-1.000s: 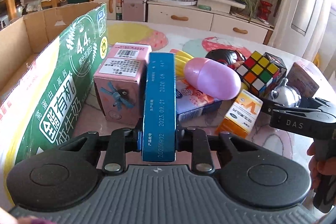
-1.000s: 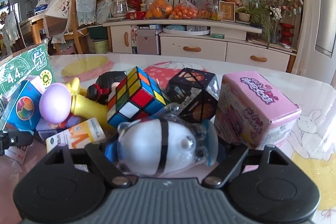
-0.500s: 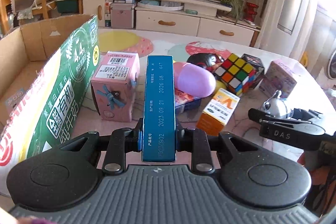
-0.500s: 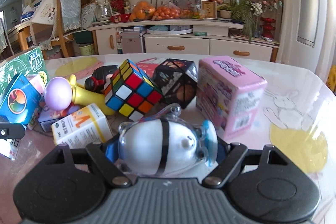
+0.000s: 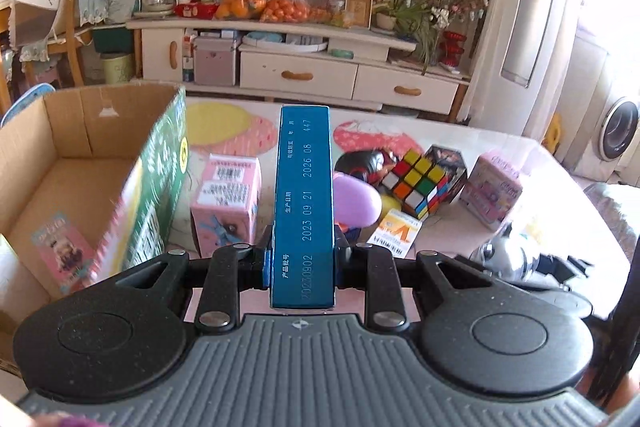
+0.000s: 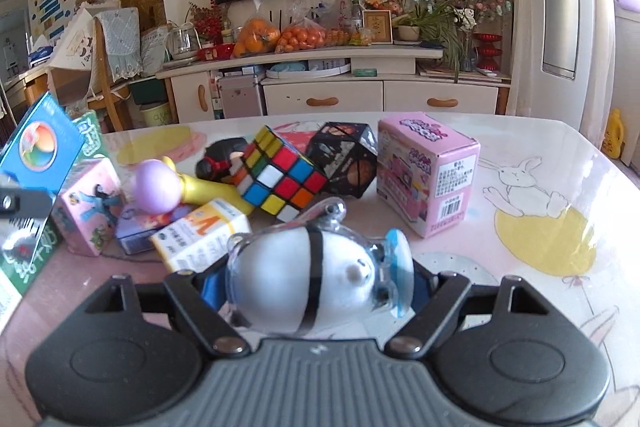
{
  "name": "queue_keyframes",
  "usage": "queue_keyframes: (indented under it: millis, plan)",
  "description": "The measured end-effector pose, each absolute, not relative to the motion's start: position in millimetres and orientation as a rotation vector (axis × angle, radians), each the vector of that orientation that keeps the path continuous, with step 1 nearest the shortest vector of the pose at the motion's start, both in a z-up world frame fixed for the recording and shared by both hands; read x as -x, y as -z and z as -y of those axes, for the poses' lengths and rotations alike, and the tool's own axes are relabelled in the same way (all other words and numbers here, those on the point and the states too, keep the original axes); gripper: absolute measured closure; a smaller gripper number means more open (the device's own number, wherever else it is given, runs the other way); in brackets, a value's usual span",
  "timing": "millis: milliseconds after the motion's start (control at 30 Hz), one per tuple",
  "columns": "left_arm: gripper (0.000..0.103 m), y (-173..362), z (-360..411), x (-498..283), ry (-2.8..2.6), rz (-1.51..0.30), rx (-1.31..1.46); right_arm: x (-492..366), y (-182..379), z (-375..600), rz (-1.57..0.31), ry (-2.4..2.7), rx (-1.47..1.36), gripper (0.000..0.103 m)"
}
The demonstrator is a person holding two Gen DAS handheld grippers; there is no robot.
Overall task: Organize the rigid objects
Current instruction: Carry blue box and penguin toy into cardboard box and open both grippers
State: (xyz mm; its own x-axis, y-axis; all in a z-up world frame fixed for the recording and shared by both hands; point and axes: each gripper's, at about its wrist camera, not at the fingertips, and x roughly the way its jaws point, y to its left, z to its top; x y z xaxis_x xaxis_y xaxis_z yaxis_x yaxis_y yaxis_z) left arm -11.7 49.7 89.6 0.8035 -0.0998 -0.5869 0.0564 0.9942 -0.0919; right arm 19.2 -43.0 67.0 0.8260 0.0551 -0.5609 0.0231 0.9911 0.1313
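My left gripper (image 5: 303, 263) is shut on a narrow blue box (image 5: 305, 195), held edge-up above the table. To its left stands an open cardboard box (image 5: 72, 147) with a green printed side and a pink packet (image 5: 64, 251) on its floor. My right gripper (image 6: 316, 281) is shut on a white toy in a clear shell (image 6: 316, 279), lifted just off the table. Beyond both lies a pile: a colour cube (image 6: 282, 173), a black patterned cube (image 6: 348, 159), a pink box (image 6: 428, 179), a purple egg (image 6: 154, 187), an orange-and-white carton (image 6: 204, 239) and a pink carton (image 5: 226, 203).
A yellow toy (image 6: 208, 187) and a black-and-red toy (image 6: 222, 159) lie in the pile. The table cover (image 6: 540, 227) shows bare rabbit prints at the right. Behind the table stands a white cabinet (image 6: 340, 99) with bags of oranges.
The left gripper has risen with the blue box, so the cardboard box's inside now shows. The right gripper has drawn back and sideways from the pile with the white toy.
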Motion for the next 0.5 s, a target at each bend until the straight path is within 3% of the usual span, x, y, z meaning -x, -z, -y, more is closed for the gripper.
queue_keyframes:
  millis: [500]
  plan:
    - [0.073, -133, -126, 8, 0.005, -0.558, 0.155, 16, -134, -57, -0.460, -0.235, -0.041, 0.021]
